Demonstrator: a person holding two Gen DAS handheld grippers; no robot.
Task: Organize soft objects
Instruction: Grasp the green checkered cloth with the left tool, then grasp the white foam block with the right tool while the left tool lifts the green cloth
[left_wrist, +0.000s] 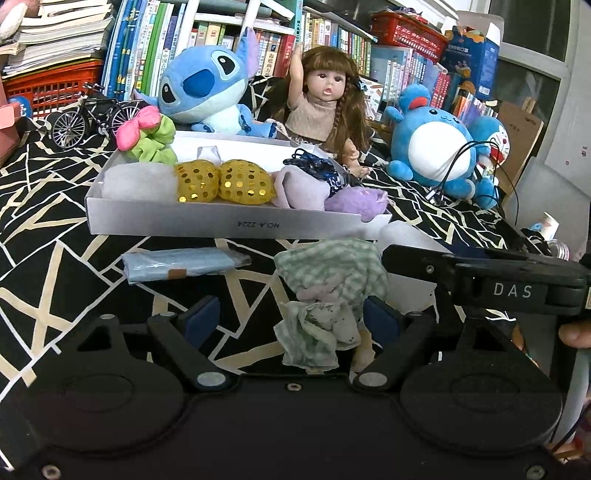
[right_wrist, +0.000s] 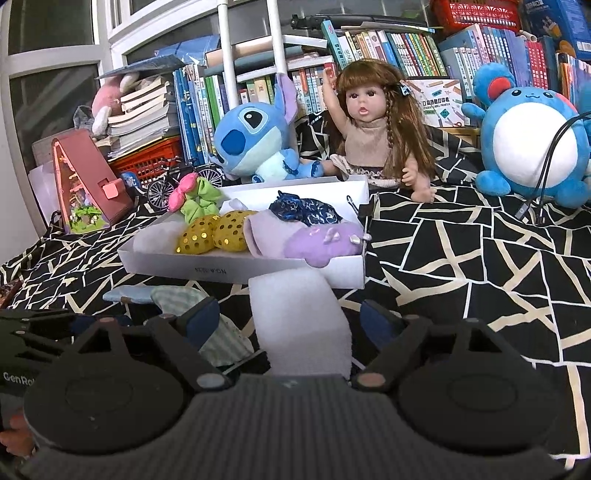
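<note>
Soft objects fill a shallow white box (left_wrist: 229, 221) on the black cloth with pale lines (left_wrist: 55, 236). From left to right inside it lie a pale grey cloth (left_wrist: 136, 184), a pink and green scrunchie (left_wrist: 147, 136) at the back corner, two gold sequin pouches (left_wrist: 221, 181), a light purple cloth (left_wrist: 299, 188), a dark blue scrunchie (left_wrist: 314, 166) and a purple plush piece (left_wrist: 356, 201) that hangs over the front right corner.

In front of the box, on the cloth, lies a flat light blue packet (left_wrist: 177, 264). To the right of it, a crumpled green checked cloth (left_wrist: 325, 288) sits between the fingers of the left gripper (left_wrist: 291, 321), whose jaws stand wide and do not press it. Next comes a white foam block (right_wrist: 299, 321), which touches the front wall of the box; it lies between the wide jaws of the right gripper (right_wrist: 291, 321), also not pressed.

Behind the box sit a blue plush alien (left_wrist: 207, 85), a doll (left_wrist: 325, 103) with long brown hair and a round blue plush (left_wrist: 432, 147), before rows of books (left_wrist: 332, 40).
</note>
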